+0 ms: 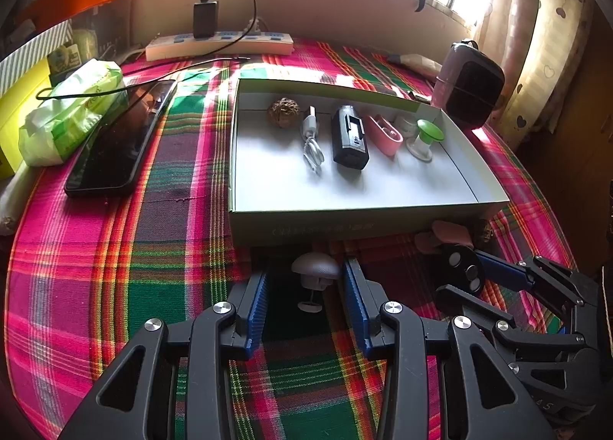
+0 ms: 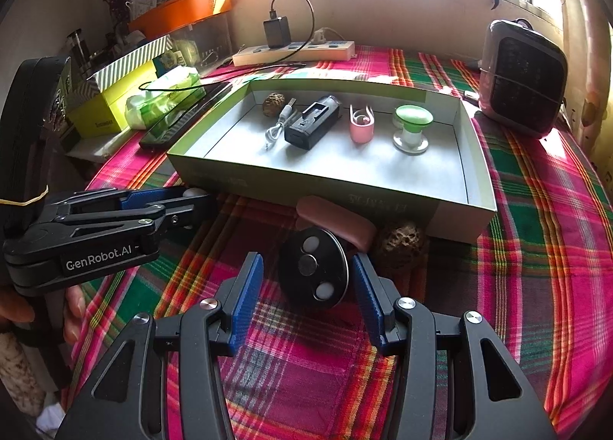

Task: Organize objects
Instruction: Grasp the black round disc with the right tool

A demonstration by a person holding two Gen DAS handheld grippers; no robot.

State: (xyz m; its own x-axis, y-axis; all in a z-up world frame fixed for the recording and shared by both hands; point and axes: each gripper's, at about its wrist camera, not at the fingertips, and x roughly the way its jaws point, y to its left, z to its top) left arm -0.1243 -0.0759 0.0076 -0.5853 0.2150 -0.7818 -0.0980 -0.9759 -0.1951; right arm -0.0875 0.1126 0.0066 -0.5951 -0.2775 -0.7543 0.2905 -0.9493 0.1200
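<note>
A shallow cardboard box lies on the plaid cloth. It holds a walnut, a white cable, a black device, a pink clip and a green-topped suction cup. My left gripper is open around a grey-topped suction cup in front of the box. My right gripper is open around a black disc with three round spots. Behind the disc lie a pink case and a second walnut.
A black phone, a tissue pack and a yellow box lie left of the cardboard box. A power strip with a charger is at the back. A dark heater stands at the right.
</note>
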